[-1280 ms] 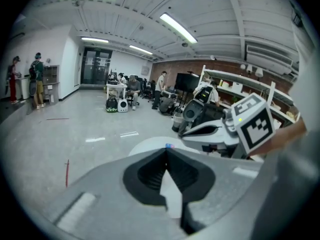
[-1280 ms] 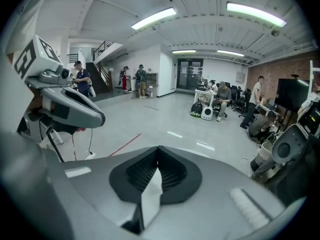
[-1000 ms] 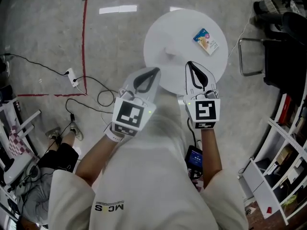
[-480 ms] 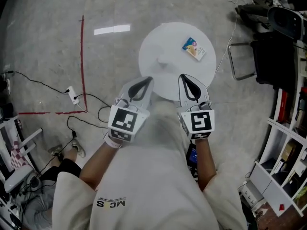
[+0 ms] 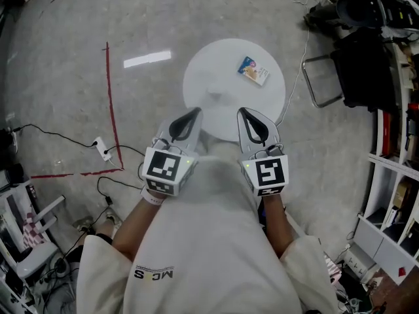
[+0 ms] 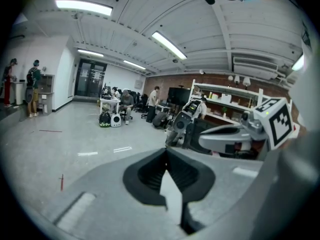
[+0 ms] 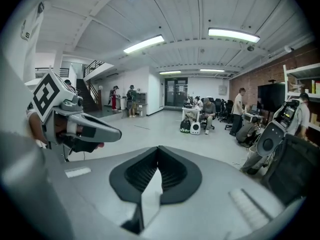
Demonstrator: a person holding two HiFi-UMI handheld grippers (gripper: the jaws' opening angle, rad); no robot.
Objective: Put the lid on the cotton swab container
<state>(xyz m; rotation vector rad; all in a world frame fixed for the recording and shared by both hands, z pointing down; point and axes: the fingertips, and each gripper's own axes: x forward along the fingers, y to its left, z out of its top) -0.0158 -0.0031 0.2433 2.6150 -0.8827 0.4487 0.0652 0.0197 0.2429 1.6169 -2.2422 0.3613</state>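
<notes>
Nearest the body, the left tongs (image 5: 195, 112) and the right tongs (image 5: 241, 112) are held side by side at the near rim of the round white surface (image 5: 216, 57), tips pointing far. In the left gripper view and the right gripper view each pair of jaws is seen closed tip to tip, with nothing between them.

Just beyond the tips, on the near part of the surface and roughly between the two tongs, a faint pale bump (image 5: 213, 95) can be made out. It is too washed out against the white top for it to be judged whether it is a clear lid, a container or only a mark.

Farther off and to the right lies a small printed box (image 5: 253, 70), flat on the surface, its long axis running skew from far left to near right. It is taken to belong to the cotton swab container, but whether it is the container, the lid, or both already joined cannot be told at this size. It lies well apart from both tongs, and the right tongs are judged the nearer.

Both gripper views look level across the room, so the surface is missed by them entirely.
</notes>
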